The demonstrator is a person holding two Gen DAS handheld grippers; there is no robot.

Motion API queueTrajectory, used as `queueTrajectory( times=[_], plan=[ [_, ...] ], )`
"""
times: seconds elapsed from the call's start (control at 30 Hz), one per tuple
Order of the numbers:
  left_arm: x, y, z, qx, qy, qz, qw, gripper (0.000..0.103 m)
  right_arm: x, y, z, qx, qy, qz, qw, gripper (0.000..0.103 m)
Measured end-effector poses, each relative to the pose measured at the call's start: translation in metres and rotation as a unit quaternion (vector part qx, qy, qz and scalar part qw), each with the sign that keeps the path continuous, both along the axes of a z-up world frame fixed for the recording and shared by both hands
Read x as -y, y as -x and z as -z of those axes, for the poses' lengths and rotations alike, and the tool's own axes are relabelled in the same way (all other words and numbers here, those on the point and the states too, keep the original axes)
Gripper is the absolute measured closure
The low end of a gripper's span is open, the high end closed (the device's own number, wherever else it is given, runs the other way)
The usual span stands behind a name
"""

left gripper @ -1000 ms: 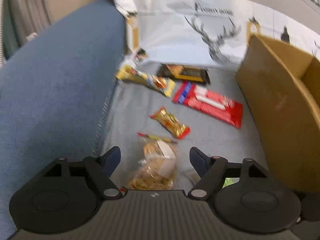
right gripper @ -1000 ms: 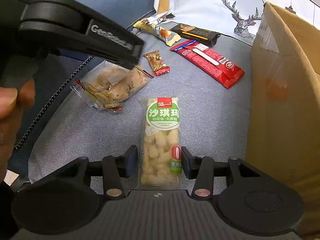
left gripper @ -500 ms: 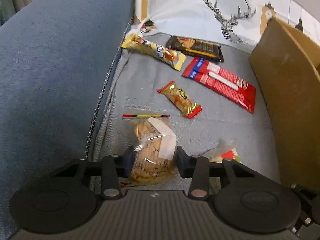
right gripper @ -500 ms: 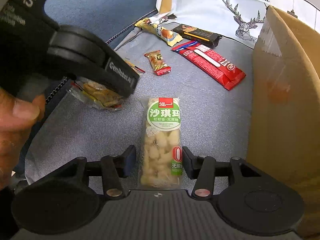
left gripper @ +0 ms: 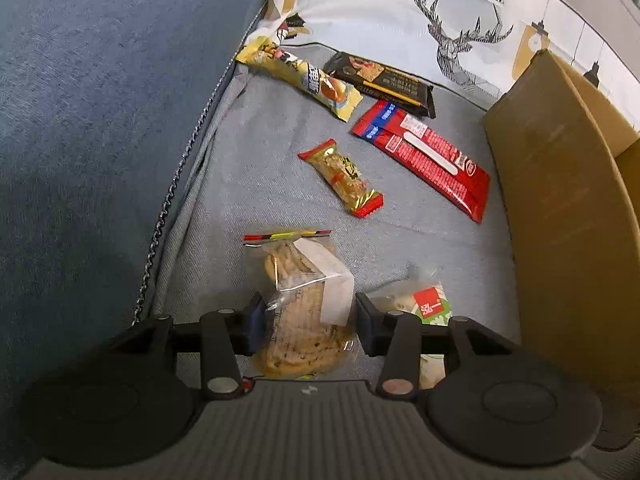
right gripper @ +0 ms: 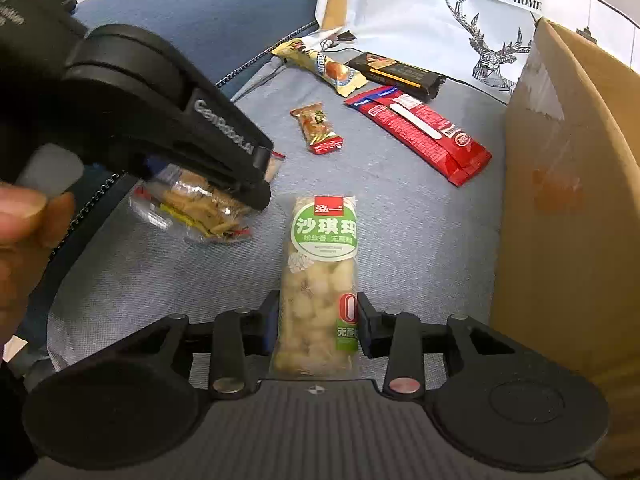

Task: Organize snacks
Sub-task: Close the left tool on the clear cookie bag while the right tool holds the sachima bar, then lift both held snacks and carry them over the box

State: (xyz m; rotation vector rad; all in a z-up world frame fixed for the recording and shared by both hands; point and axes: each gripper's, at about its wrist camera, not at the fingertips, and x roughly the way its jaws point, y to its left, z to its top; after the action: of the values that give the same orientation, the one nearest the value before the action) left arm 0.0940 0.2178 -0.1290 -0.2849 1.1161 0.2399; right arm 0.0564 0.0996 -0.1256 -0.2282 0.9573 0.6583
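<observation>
On the grey sofa cushion (left gripper: pixel 256 184), at left, the left claw (left gripper: pixel 305 326) is closed on a clear cookie bag (left gripper: pixel 304 300); its film is slippery and the contents brittle, so clamp lightly across the bag's middle. Further right, the right claw (right gripper: pixel 318 326) grips the near end of the green-labelled sachima bar (right gripper: pixel 320 276), a light, soft, crushable pack. At far right stands the cardboard box (right gripper: pixel 568 184).
</observation>
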Motion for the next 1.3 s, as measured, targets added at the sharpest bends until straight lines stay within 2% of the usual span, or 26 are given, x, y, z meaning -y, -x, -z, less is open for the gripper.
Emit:
queueTrajectory(
  times=[0.1, 0.4, 0.77, 1.03, 1.3],
  plan=[
    [0.003, -0.002, 0.003, -0.005, -0.008, 0.005, 0.9999, 0.045, 0.0, 0.0, 0.0, 0.0, 0.0, 0.0, 1.0, 0.062],
    [0.004, -0.004, 0.005, -0.007, -0.013, 0.008, 0.9999, 0.045, -0.001, 0.001, 0.001, 0.004, 0.003, -0.005, 1.0, 0.062],
    [0.003, -0.003, 0.0, 0.006, -0.01, 0.001, 0.9999, 0.058, 0.0, 0.002, -0.001, 0.009, 0.003, -0.003, 1.0, 0.065],
    [-0.005, 0.001, -0.021, 0.067, -0.006, -0.026, 0.9974, 0.06, 0.008, 0.0, -0.023, 0.045, -0.032, 0.026, 0.998, 0.066],
    [-0.006, 0.005, -0.043, 0.131, -0.014, -0.041, 0.9904, 0.06, 0.022, 0.0, -0.057, 0.088, -0.075, 0.045, 0.992, 0.065]
  ],
)
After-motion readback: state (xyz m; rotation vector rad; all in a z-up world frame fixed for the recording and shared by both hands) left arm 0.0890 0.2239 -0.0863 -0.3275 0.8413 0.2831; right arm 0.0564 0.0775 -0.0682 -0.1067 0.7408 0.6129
